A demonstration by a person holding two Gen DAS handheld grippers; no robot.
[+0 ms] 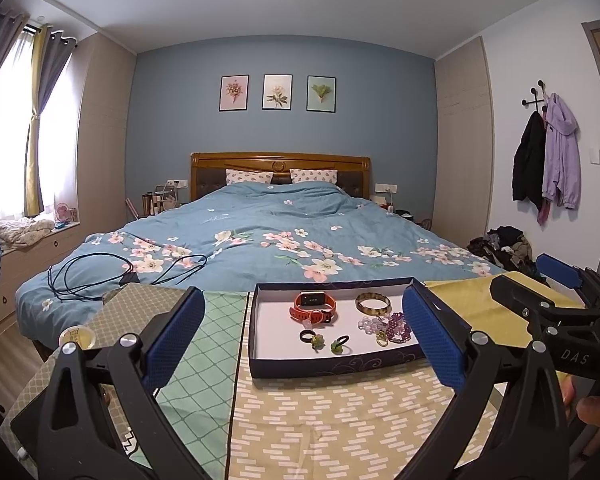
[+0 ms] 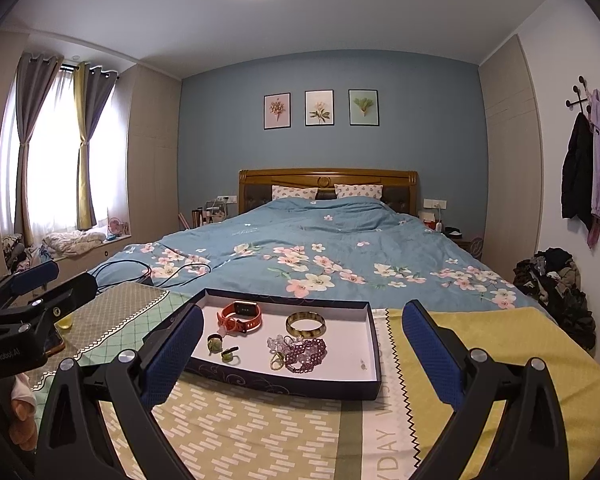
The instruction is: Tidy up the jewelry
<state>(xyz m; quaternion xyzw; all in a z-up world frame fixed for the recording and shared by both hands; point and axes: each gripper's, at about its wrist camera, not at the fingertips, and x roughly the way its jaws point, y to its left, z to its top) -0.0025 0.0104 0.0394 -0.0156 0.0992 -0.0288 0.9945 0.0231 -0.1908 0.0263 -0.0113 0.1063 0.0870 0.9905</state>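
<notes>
The jewelry sits in a flat box (image 2: 374,344) on the cloth-covered surface (image 2: 260,432), right in front of both grippers. The left gripper (image 1: 304,340) and the right gripper (image 2: 302,354) both have their fingers spread wide, holding nothing. The purple bead bracelet (image 2: 306,354) lies straight ahead between the right fingers, so I think the right one is nearer to it.

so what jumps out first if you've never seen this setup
A dark shallow tray on the patterned cloth in front of the bed holds an orange smartwatch, a gold bangle and purple bead bracelets. The open left gripper and open right gripper frame it.
</notes>
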